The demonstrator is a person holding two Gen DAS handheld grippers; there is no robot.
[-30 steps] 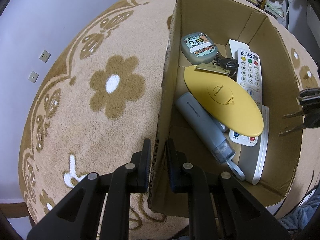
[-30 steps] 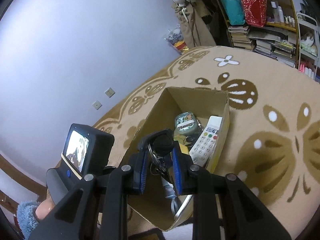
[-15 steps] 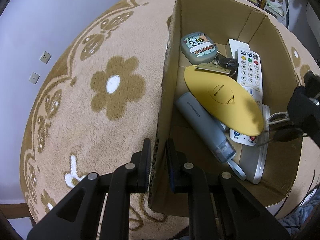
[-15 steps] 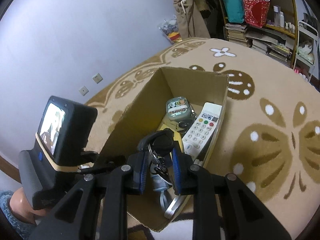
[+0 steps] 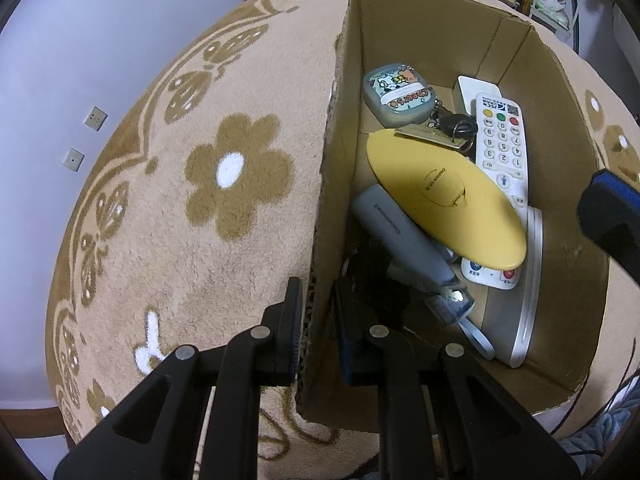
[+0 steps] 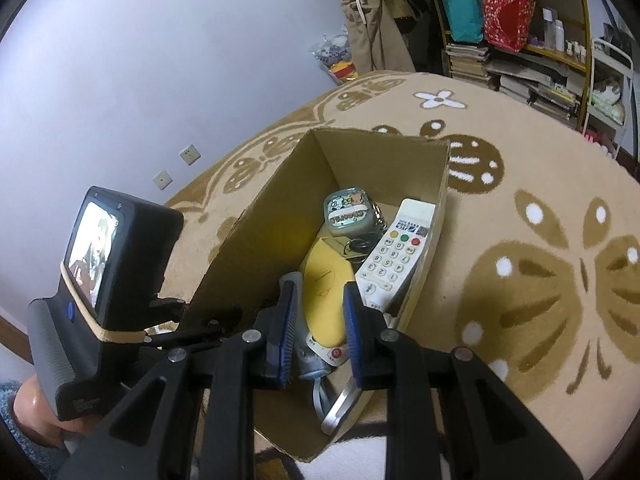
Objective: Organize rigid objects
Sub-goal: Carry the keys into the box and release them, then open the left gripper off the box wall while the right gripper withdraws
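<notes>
Now we steady the cardboard box (image 5: 436,36).
Our left gripper (image 5: 318,330) pinches its wall; our right gripper (image 6: 318,334) hovers narrow, holding nothing.

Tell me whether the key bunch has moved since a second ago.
Yes. The key bunch has left the right gripper, whose jaws now hold nothing, and lies low in the cardboard box, against the wall the left gripper clamps.

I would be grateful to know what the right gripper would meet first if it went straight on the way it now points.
Most likely the yellow oval lid lying in the cardboard box, seen right between the right gripper's empty jaws; depth is hard to judge, though.
</notes>
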